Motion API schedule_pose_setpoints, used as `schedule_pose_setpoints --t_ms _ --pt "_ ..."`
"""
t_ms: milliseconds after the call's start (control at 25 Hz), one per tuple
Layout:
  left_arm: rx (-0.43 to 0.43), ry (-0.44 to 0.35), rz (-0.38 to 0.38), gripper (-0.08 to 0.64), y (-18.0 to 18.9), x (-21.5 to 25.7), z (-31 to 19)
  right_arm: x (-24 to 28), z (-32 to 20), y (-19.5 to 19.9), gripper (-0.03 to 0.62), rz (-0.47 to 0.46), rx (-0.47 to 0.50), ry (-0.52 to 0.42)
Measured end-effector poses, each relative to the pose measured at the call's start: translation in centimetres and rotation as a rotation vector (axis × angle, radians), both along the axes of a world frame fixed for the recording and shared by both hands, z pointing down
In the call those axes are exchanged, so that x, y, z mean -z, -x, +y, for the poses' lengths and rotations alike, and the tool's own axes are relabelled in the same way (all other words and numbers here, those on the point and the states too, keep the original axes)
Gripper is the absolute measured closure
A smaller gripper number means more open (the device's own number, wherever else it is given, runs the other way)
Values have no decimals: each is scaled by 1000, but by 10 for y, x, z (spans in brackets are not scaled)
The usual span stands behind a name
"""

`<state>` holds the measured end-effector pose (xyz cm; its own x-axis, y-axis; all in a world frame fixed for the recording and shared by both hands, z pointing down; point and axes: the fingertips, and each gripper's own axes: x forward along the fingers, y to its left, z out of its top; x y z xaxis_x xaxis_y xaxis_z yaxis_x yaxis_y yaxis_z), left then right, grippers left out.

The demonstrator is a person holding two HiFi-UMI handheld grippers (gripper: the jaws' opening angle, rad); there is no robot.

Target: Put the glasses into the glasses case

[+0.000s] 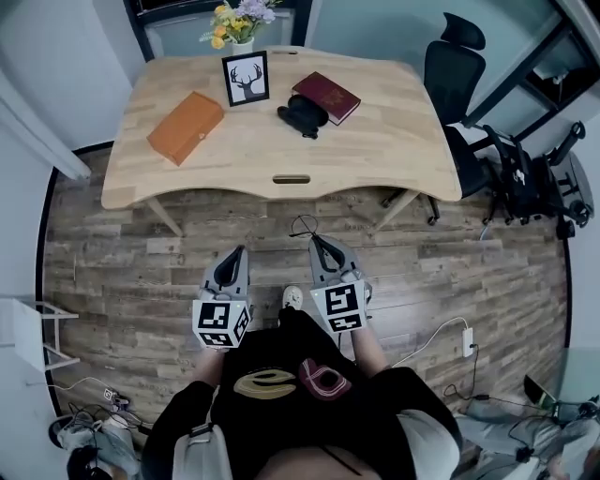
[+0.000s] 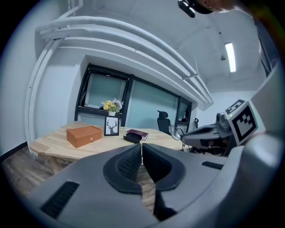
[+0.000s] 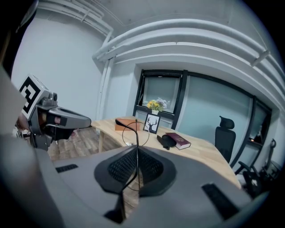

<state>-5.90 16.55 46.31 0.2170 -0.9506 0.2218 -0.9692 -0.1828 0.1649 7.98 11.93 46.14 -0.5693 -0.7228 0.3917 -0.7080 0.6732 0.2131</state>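
Observation:
The black glasses case (image 1: 302,117) lies on the wooden table (image 1: 375,155), just left of a dark red book; it also shows in the left gripper view (image 2: 132,138) and the right gripper view (image 3: 166,140). Both grippers hang over the wood floor, short of the table's near edge. My right gripper (image 1: 317,240) is shut on the thin wire-framed glasses (image 3: 132,129), which stick out ahead of its jaws (image 1: 302,226). From the left gripper view the glasses (image 2: 178,130) show at the right gripper's tip. My left gripper (image 1: 236,251) is shut with nothing between its pads (image 2: 129,162).
On the table are an orange box (image 1: 186,127), a framed deer picture (image 1: 246,78), the red book (image 1: 326,97) and a vase of flowers (image 1: 241,21). Black office chairs (image 1: 457,70) stand at the right. Cables and a power strip (image 1: 466,341) lie on the floor.

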Motion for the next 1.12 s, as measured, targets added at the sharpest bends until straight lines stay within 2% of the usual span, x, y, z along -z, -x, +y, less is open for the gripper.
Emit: schedule_pose_setpoints --t_ms 400,760,1120 --pt "47 12 6 540 -40 -4 -60 -4 -63 -37 575 -17 50 13" --pt "85 35 14 540 -61 -14 -92 -12 -94 -59 575 -15 83 26" --pt "39 53 4 540 -83 -16 -108 -17 -103 -77 575 -48 55 69"
